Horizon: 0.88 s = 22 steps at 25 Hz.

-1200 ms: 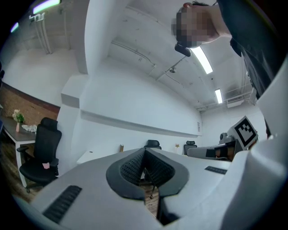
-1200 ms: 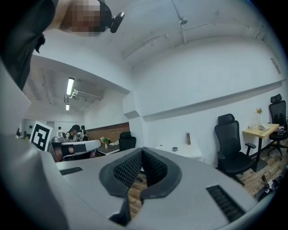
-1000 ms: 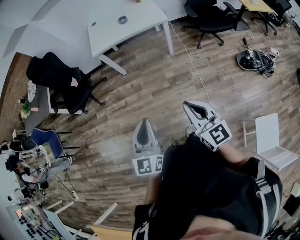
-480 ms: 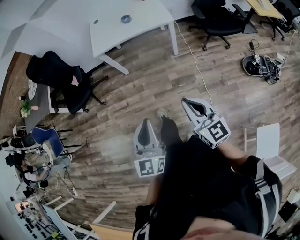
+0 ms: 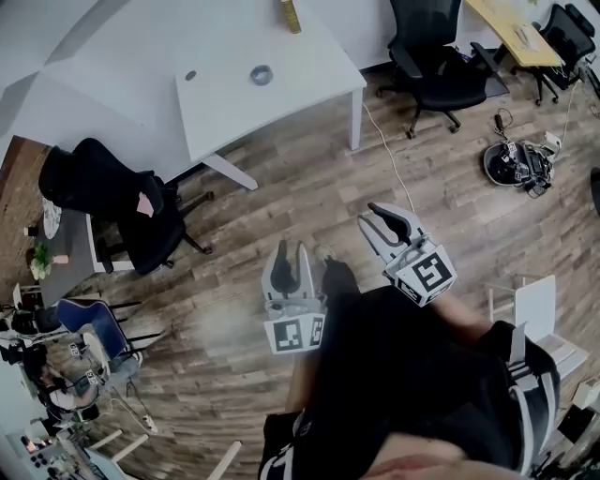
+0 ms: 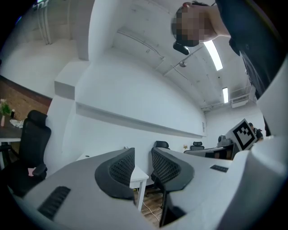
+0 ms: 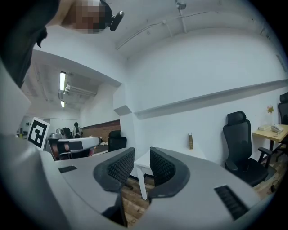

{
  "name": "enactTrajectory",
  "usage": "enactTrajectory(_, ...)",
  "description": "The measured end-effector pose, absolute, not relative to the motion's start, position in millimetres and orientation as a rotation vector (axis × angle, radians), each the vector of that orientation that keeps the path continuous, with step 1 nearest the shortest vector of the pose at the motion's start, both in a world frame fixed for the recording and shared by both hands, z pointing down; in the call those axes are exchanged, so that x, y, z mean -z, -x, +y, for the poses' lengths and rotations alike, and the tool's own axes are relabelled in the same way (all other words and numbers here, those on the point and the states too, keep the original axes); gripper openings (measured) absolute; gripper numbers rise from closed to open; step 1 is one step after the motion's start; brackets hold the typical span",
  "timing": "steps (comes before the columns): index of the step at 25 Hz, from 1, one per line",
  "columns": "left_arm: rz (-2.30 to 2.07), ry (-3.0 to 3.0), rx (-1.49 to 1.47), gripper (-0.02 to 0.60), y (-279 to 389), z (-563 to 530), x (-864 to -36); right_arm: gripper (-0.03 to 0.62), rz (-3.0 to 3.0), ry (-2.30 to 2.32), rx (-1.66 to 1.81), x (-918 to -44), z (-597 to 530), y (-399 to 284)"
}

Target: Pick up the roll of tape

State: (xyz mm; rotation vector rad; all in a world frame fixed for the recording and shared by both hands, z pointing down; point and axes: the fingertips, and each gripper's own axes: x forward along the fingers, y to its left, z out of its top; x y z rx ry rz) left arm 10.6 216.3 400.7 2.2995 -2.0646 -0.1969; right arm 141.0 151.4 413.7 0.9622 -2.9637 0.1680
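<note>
The roll of tape [image 5: 262,74] is a small grey ring lying on the white table [image 5: 216,94] at the top of the head view, far ahead of both grippers. My left gripper [image 5: 291,249] is held over the wooden floor, its jaws opening, with nothing between them. My right gripper [image 5: 367,217] is beside it, a little nearer the table, its jaws also opening and empty. In the left gripper view, the left gripper [image 6: 142,158] points level at a white table leg [image 6: 140,193]. The right gripper [image 7: 141,158] looks at the table's corner [image 7: 143,164]. The tape shows in neither gripper view.
A tall gold bottle [image 5: 291,14] stands at the table's far edge. Black office chairs [image 5: 112,197] [image 5: 439,66] flank the table. A cable [image 5: 389,159] runs across the floor, with gear [image 5: 516,164] on the floor at right and a white chair [image 5: 544,309]. A seated person [image 5: 66,370] is at lower left.
Both grippers' jaws were together and now stand apart. The person has stepped toward the white table, which now sits lower and larger in the head view.
</note>
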Motion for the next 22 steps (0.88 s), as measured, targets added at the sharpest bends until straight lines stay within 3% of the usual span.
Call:
enactTrajectory(11, -1.967, -2.369, 0.214, 0.130, 111, 39, -388, 0.126, -2.932, -1.038, -0.163, -404, -38, -2)
enactTrajectory(22, -1.996, -2.308, 0.200, 0.133, 179, -133, -409, 0.129, -2.886, -0.908, -0.157, -440, -238, 80)
